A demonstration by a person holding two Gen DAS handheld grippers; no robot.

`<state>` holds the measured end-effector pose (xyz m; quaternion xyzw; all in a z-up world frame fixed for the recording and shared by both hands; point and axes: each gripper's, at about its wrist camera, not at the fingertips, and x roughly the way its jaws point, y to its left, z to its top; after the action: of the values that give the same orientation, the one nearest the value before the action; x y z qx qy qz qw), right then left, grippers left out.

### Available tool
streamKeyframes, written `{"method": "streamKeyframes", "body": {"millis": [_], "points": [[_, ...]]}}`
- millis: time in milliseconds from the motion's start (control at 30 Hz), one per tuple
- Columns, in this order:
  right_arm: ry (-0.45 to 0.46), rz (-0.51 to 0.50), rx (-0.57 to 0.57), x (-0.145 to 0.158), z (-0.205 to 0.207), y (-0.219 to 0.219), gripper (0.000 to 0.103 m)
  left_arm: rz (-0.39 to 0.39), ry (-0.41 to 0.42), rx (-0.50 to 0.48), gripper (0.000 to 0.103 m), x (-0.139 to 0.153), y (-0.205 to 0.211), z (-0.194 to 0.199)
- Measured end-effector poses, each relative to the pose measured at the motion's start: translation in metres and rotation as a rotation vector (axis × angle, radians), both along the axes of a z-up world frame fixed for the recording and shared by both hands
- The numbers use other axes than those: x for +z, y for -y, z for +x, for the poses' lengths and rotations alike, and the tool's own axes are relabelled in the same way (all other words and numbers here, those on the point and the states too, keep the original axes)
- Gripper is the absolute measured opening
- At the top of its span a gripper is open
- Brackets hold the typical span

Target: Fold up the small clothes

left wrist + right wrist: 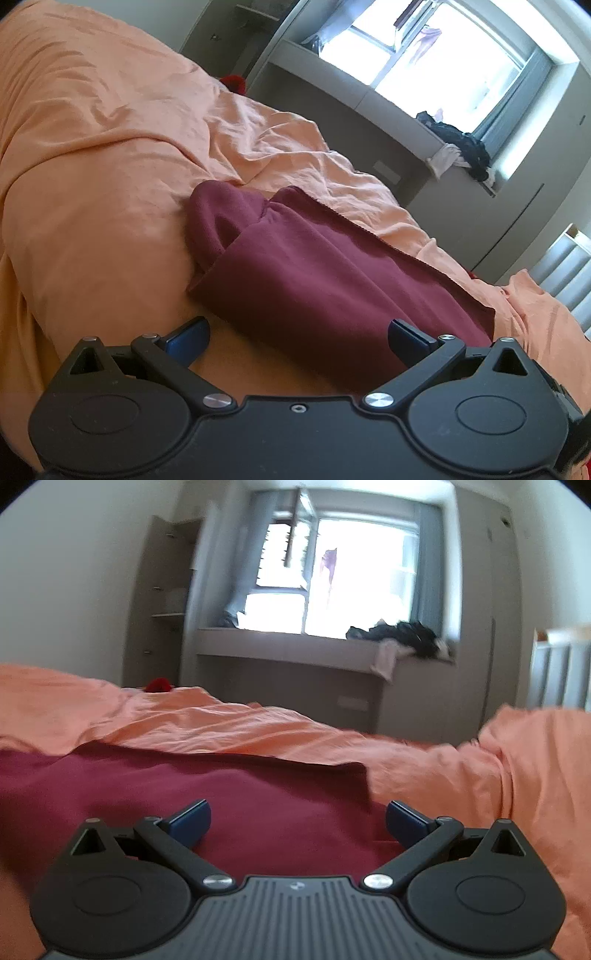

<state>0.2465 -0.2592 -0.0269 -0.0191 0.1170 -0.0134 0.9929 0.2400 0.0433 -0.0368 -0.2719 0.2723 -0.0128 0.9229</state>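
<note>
A dark red garment [325, 273] lies folded on the orange bed sheet [103, 147], one bunched part sticking out at its far left end. My left gripper [297, 338] is open just in front of the garment's near edge, its blue pads wide apart and holding nothing. In the right wrist view the same dark red garment [184, 790] spreads flat under and ahead of my right gripper [298, 819], which is open low over the cloth. The garment's right edge ends near the right fingertip [404, 821].
Rumpled orange bedding [498, 775] surrounds the garment. A small red item [159, 685] lies at the bed's far side. Beyond stand a window ledge [295, 642] with a pile of dark clothes [406, 631], a shelf unit [162, 602] and a white radiator [561, 675].
</note>
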Motion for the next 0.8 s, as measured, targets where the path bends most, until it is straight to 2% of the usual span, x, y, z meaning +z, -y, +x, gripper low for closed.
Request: {"method": "streamKeyframes", "body": {"millis": [67, 133, 200, 267, 333, 400, 500, 533, 600, 667, 733, 800], "points": [[-0.032, 0.074, -0.023, 0.000, 0.013, 0.020, 0.096, 0.005, -0.007, 0.004, 0.102, 0.001, 0.002, 0.001], [-0.080, 0.187, -0.029, -0.003, 0.023, 0.042, 0.076, 0.018, -0.011, 0.003, 0.102, 0.001, 0.004, 0.001], [-0.122, 0.286, -0.013, -0.009, 0.030, 0.058, 0.068, 0.030, -0.012, 0.003, 0.102, 0.002, 0.006, 0.000], [-0.152, 0.334, -0.005, -0.014, 0.034, 0.066, 0.064, 0.042, -0.014, 0.004, 0.102, 0.002, 0.008, 0.000], [-0.162, 0.382, 0.001, -0.019, 0.035, 0.071, 0.053, 0.049, -0.014, 0.003, 0.102, 0.002, 0.009, 0.000], [-0.171, 0.457, 0.016, -0.022, 0.036, 0.081, 0.051, 0.052, -0.016, 0.000, 0.102, 0.003, 0.009, 0.000], [-0.165, 0.563, 0.014, -0.026, 0.034, 0.097, 0.052, 0.049, -0.016, -0.005, 0.102, 0.003, 0.008, 0.000], [-0.158, 0.587, 0.008, -0.027, 0.032, 0.104, 0.055, 0.049, -0.017, -0.006, 0.102, 0.003, 0.008, 0.000], [-0.158, 0.613, -0.006, -0.029, 0.034, 0.112, 0.056, 0.052, -0.018, -0.007, 0.102, 0.003, 0.008, 0.001], [-0.161, 0.635, -0.012, -0.031, 0.037, 0.117, 0.050, 0.055, -0.021, -0.008, 0.102, 0.004, 0.009, 0.001], [-0.164, 0.661, -0.019, -0.034, 0.041, 0.119, 0.028, 0.060, -0.024, -0.011, 0.102, 0.004, 0.010, 0.001], [-0.170, 0.680, -0.031, -0.037, 0.045, 0.119, 0.017, 0.065, -0.027, -0.015, 0.102, 0.004, 0.010, 0.001]]}}
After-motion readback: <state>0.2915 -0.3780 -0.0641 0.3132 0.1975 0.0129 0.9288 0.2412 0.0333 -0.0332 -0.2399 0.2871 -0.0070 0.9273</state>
